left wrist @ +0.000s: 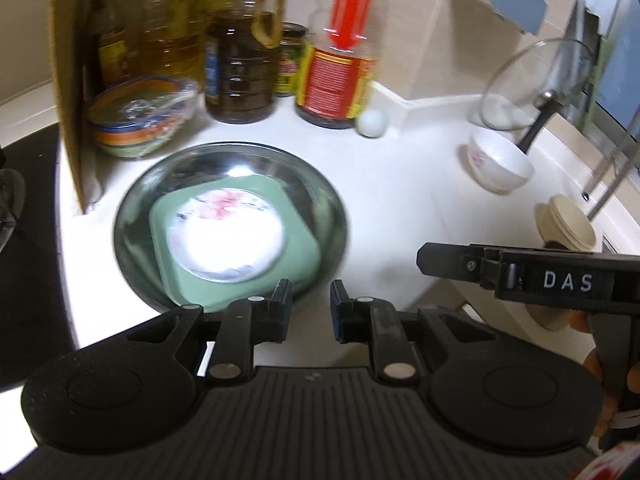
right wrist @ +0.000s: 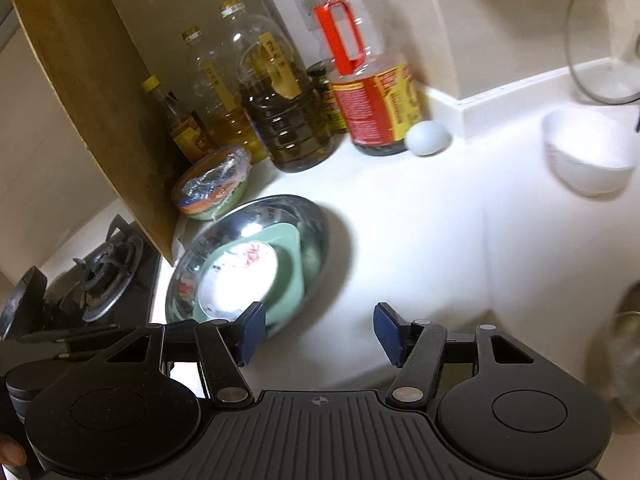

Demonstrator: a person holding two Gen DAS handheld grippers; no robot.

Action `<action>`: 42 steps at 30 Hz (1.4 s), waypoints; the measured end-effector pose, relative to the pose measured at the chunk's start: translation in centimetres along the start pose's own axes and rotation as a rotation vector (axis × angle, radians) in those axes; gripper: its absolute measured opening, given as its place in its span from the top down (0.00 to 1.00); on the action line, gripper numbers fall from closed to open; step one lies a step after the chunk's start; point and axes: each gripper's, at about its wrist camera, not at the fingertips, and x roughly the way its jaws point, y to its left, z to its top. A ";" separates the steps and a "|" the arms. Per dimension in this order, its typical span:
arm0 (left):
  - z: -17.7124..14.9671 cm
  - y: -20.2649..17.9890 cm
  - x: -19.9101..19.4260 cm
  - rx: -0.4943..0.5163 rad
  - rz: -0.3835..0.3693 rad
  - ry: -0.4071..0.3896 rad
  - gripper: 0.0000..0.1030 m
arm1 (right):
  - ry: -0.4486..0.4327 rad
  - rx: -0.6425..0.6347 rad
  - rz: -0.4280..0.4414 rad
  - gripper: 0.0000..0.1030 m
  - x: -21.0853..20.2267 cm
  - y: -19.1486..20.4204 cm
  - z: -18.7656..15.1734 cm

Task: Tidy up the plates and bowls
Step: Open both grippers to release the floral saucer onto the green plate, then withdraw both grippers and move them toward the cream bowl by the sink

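Note:
A shiny steel dish [left wrist: 130,216] sits on the white counter [left wrist: 400,208]. In it lies a green square plate [left wrist: 304,220], with a white flowered plate [left wrist: 228,240] stacked on top. My left gripper [left wrist: 311,312] hovers just in front of the dish's near rim, its jaws slightly open and empty. In the right wrist view the same stack, steel dish [right wrist: 316,224], green plate [right wrist: 290,276] and white plate [right wrist: 240,284], lies to the left. My right gripper [right wrist: 320,332] is open wide beside it and holds nothing. A white flowered bowl [left wrist: 500,164] [right wrist: 588,156] stands alone at the far right.
Oil and sauce bottles [left wrist: 240,68], a wrapped colourful bowl [left wrist: 140,120], an egg [left wrist: 372,123] and an upright wooden board [left wrist: 68,80] line the back. A glass lid [left wrist: 536,80] leans at the right above beige dishes [left wrist: 568,224]. A gas burner [right wrist: 108,276] lies left.

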 end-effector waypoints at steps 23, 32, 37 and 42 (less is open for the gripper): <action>-5.7 -9.5 -3.2 0.072 0.000 0.039 0.83 | 0.028 0.072 -0.145 0.41 -10.2 -6.4 -6.6; -7.0 -12.8 -3.3 0.117 -0.037 0.058 0.83 | 0.017 0.129 -0.198 0.41 -13.5 -8.8 -8.6; -7.5 -14.4 -3.2 0.142 -0.052 0.066 0.83 | 0.012 0.149 -0.222 0.41 -14.9 -9.8 -9.5; -8.0 -15.8 -2.8 0.162 -0.060 0.077 0.83 | 0.012 0.170 -0.248 0.41 -16.2 -11.2 -10.3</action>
